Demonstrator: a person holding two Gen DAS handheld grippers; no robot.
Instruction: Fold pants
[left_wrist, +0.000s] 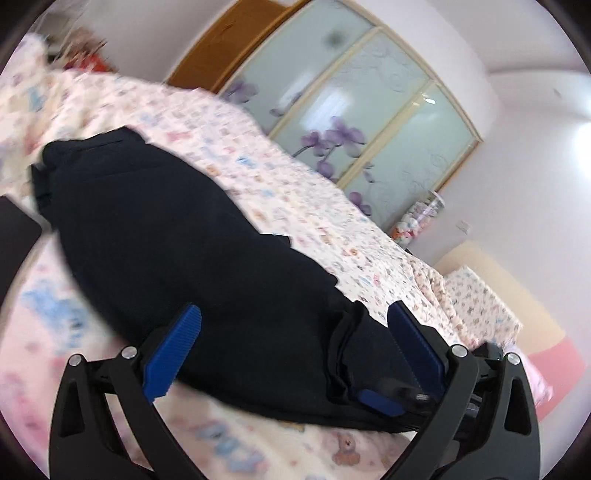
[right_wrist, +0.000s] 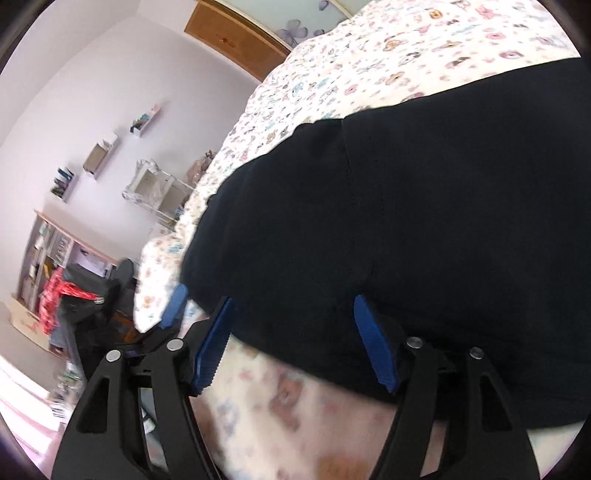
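Note:
Dark navy pants (left_wrist: 177, 236) lie stretched along a bed with a floral sheet (left_wrist: 258, 177). In the left wrist view my left gripper (left_wrist: 295, 317) is open, its blue pads either side of the pants near a bunched cuff (left_wrist: 354, 354). The right gripper's blue finger (left_wrist: 380, 402) shows low at the right beside that cuff. In the right wrist view my right gripper (right_wrist: 291, 306) is open just above the near edge of the pants (right_wrist: 406, 206). The left gripper's blue finger (right_wrist: 175, 306) shows at its left.
A wardrobe with frosted floral sliding doors (left_wrist: 369, 110) stands past the bed. A pink and cream mat (left_wrist: 535, 325) lies on the floor at the right. Shelves, a desk and a red garment (right_wrist: 62, 299) stand by the wall at the bed's far side.

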